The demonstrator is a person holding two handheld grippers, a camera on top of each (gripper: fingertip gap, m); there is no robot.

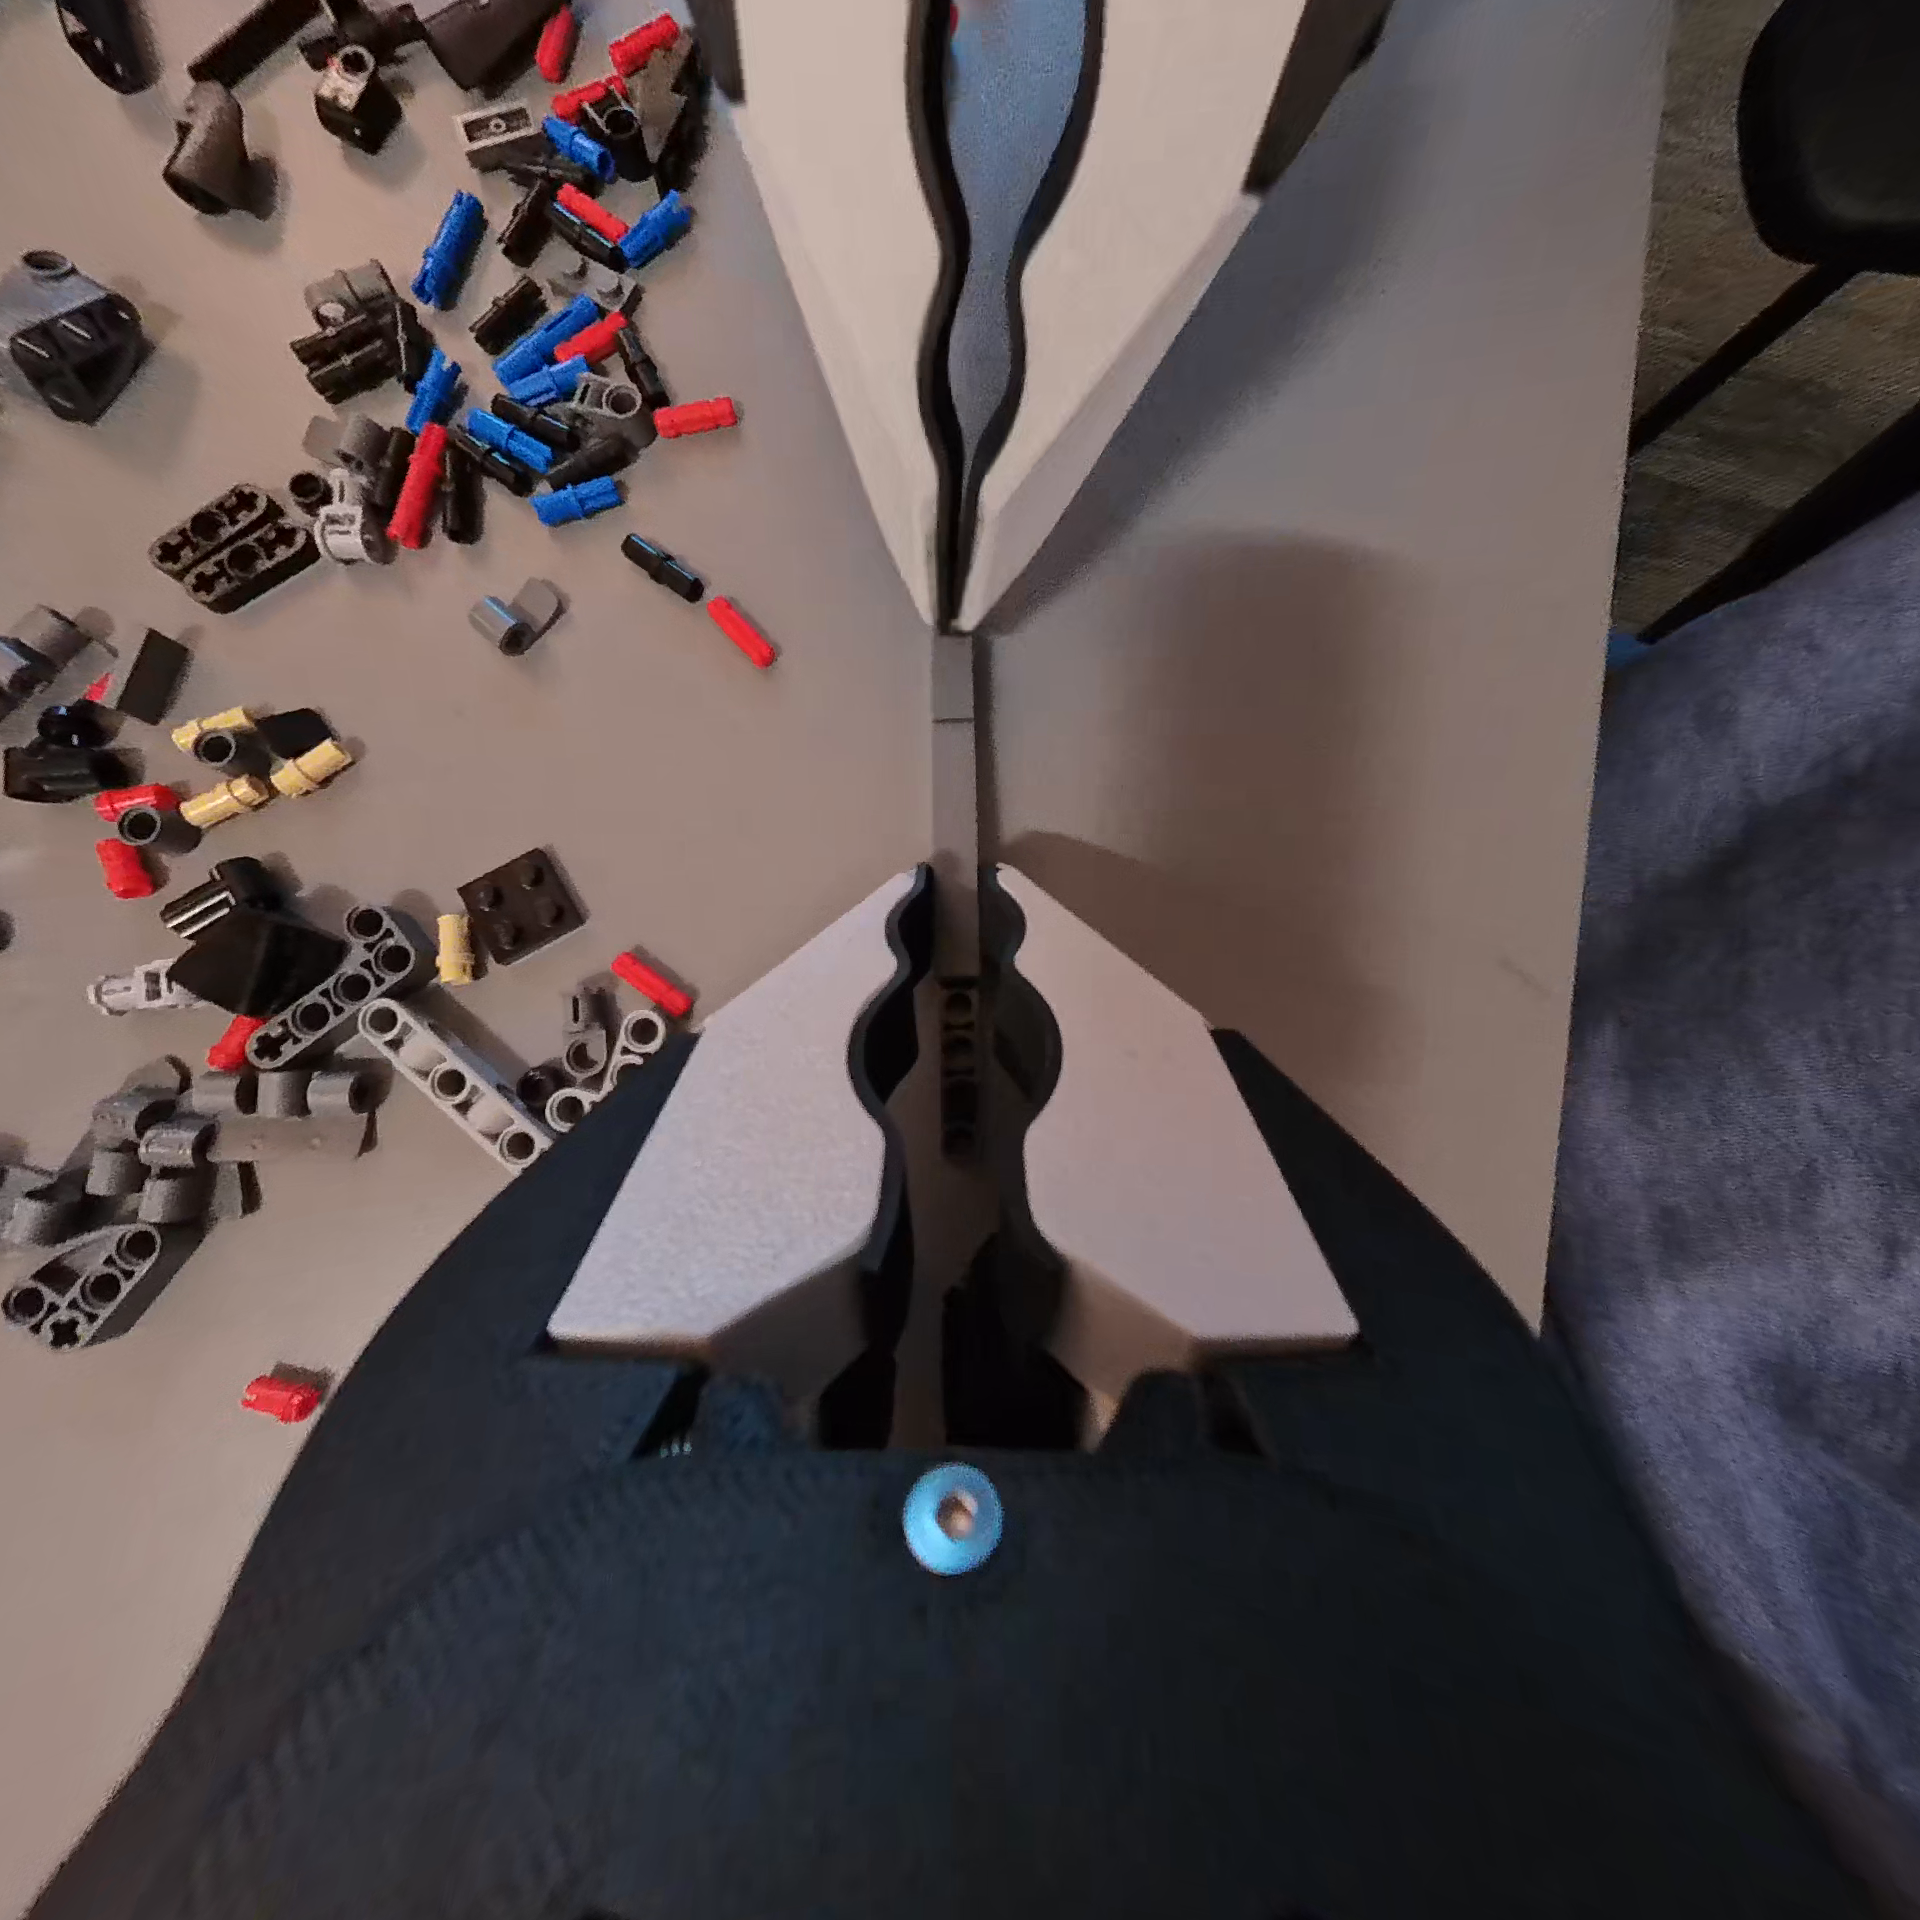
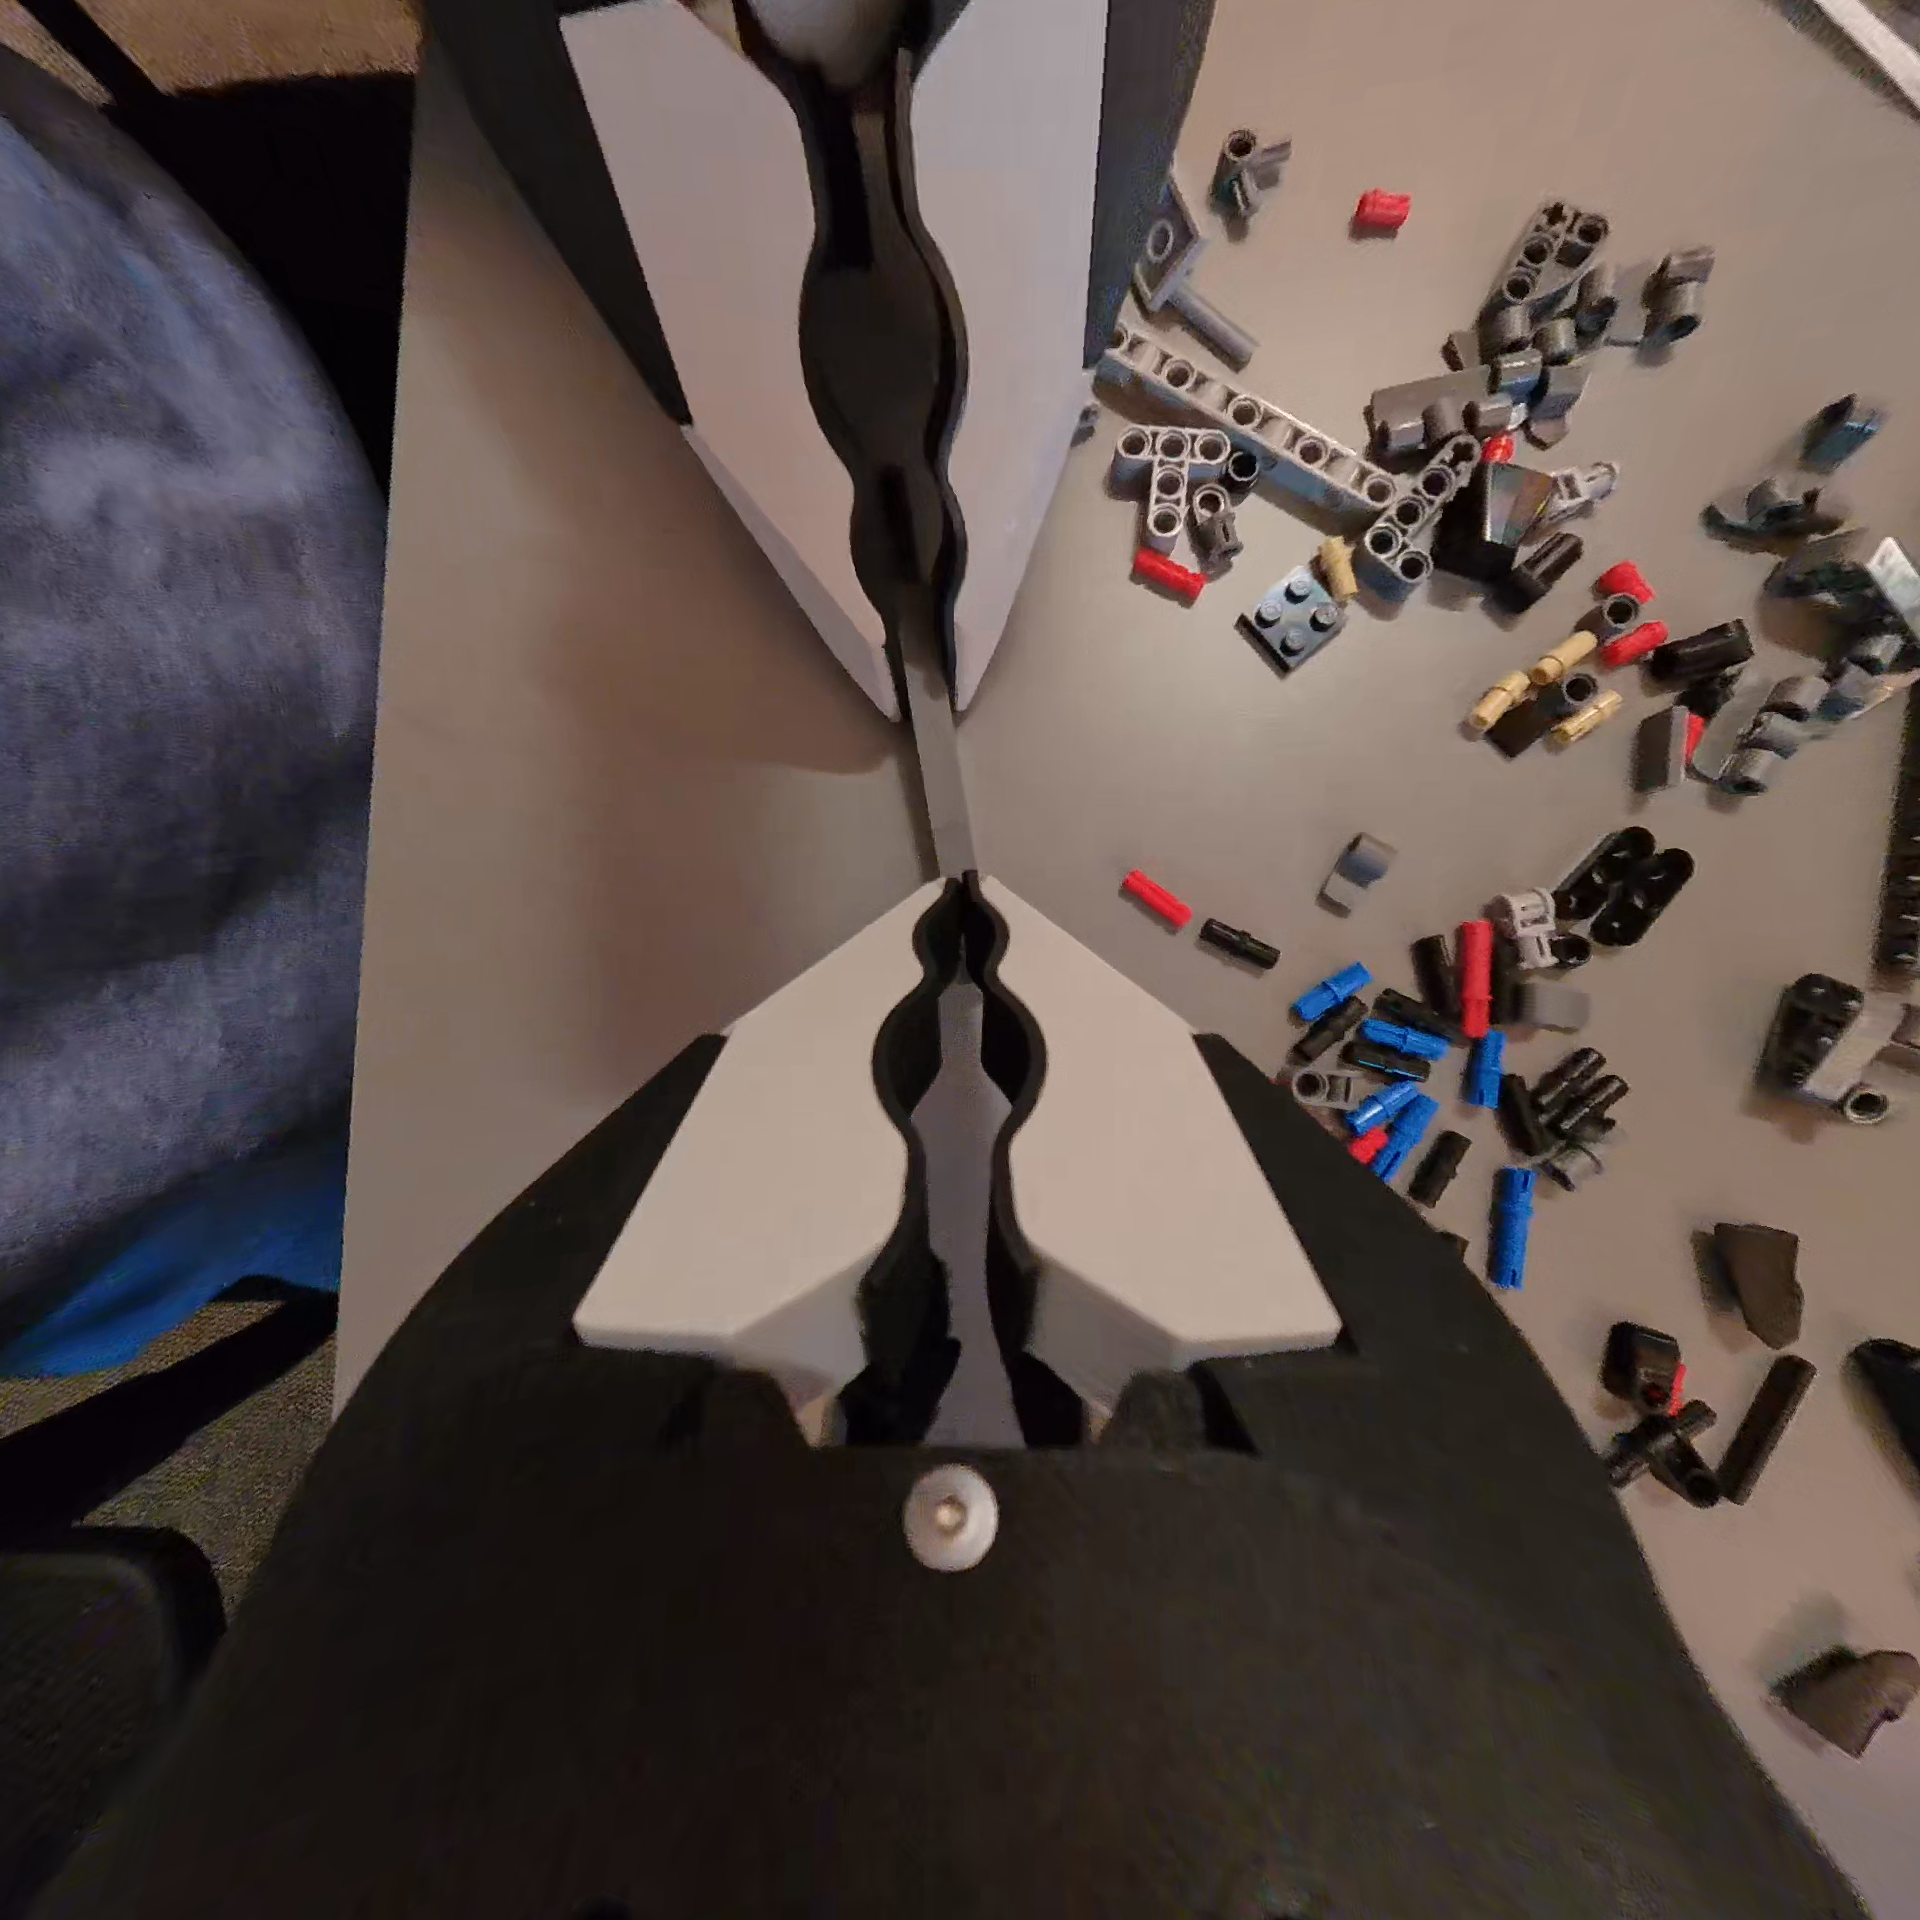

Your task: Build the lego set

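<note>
A long dark grey beam spans between my two grippers above the grey table. My left gripper is shut on one end, and the beam's holes show between its jaws. My right gripper is shut on the other end of the same beam. The two grippers face each other tip to tip, a short stretch of beam apart. The right gripper shows at the top of the left wrist view, and the left gripper at the top of the right wrist view.
Loose pieces lie on the table to one side: blue, red and black pins, grey beams, tan pins, a black 2x2 plate. The table edge runs close by, with blue cloth and a black chair beyond. Some 4 centimetres of space lies between my two pairs of fingers.
</note>
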